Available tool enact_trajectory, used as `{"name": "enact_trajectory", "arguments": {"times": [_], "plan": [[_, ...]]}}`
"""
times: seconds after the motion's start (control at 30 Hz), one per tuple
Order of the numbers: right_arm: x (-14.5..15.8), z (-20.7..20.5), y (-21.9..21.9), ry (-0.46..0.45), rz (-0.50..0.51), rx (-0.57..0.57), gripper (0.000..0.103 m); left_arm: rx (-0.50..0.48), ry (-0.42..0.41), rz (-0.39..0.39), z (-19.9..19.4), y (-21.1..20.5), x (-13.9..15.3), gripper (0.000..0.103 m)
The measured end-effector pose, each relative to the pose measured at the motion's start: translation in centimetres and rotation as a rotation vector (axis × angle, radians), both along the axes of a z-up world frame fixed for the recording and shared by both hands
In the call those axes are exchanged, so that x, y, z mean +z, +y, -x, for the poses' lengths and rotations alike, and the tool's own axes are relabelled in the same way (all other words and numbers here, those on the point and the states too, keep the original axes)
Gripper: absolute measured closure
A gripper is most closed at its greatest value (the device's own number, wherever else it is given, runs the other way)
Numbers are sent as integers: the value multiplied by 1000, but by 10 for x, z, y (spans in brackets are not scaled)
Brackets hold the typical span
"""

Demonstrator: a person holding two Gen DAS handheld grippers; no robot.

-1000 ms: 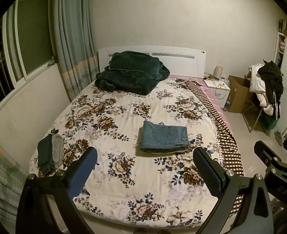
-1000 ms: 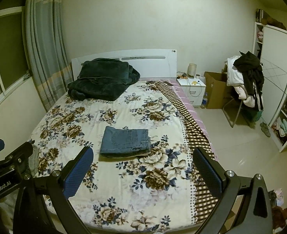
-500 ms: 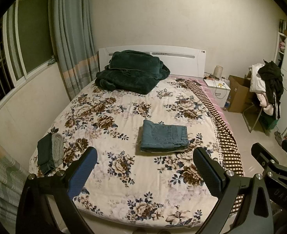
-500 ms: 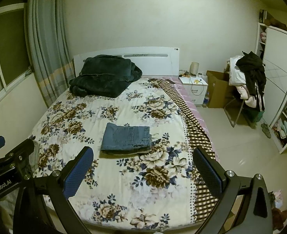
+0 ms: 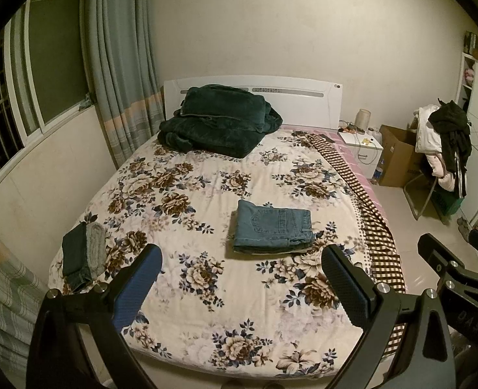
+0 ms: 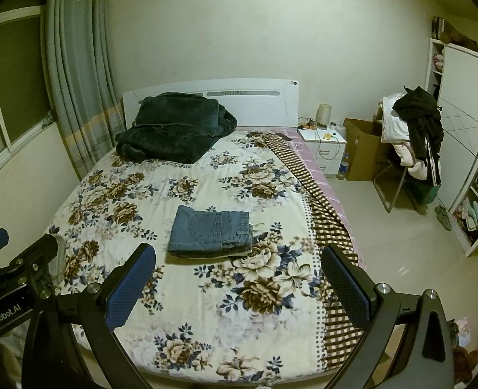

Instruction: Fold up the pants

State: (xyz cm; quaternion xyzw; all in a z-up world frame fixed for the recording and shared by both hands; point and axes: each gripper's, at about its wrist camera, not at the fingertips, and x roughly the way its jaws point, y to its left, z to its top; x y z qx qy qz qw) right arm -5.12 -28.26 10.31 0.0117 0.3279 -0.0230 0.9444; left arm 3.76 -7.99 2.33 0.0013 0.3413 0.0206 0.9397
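Observation:
A pair of blue jeans (image 5: 273,227) lies folded into a neat rectangle on the flowered bedspread (image 5: 180,194), near the middle of the bed; it also shows in the right wrist view (image 6: 211,230). My left gripper (image 5: 239,283) is open and empty, held back above the foot of the bed, well short of the jeans. My right gripper (image 6: 237,287) is open and empty too, beside the left one. Each gripper shows at the edge of the other's view.
A dark green blanket (image 5: 219,120) is piled at the headboard. Folded dark and grey clothes (image 5: 81,254) lie at the bed's left edge. A nightstand (image 6: 325,144), cardboard box (image 6: 364,149), a chair heaped with clothes (image 6: 412,133) and a wardrobe (image 6: 466,136) stand right of the bed.
Both grippers have drawn back and lifted slightly from the bed, so the jeans look a little farther away. The jeans have not moved.

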Motion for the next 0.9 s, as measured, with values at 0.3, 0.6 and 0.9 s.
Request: {"name": "enact_trajectory", "arguments": {"times": [0.3, 0.6, 0.9], "plan": [[0, 0, 0, 0, -2, 1, 0, 0, 0, -3, 0, -2, 2, 3], [-1, 0, 0, 0, 1, 0, 0, 0, -3, -5, -1, -3, 4, 3], [-1, 1, -1, -2, -1, -2, 0, -9, -14, -6, -6, -1, 12, 3]]}}
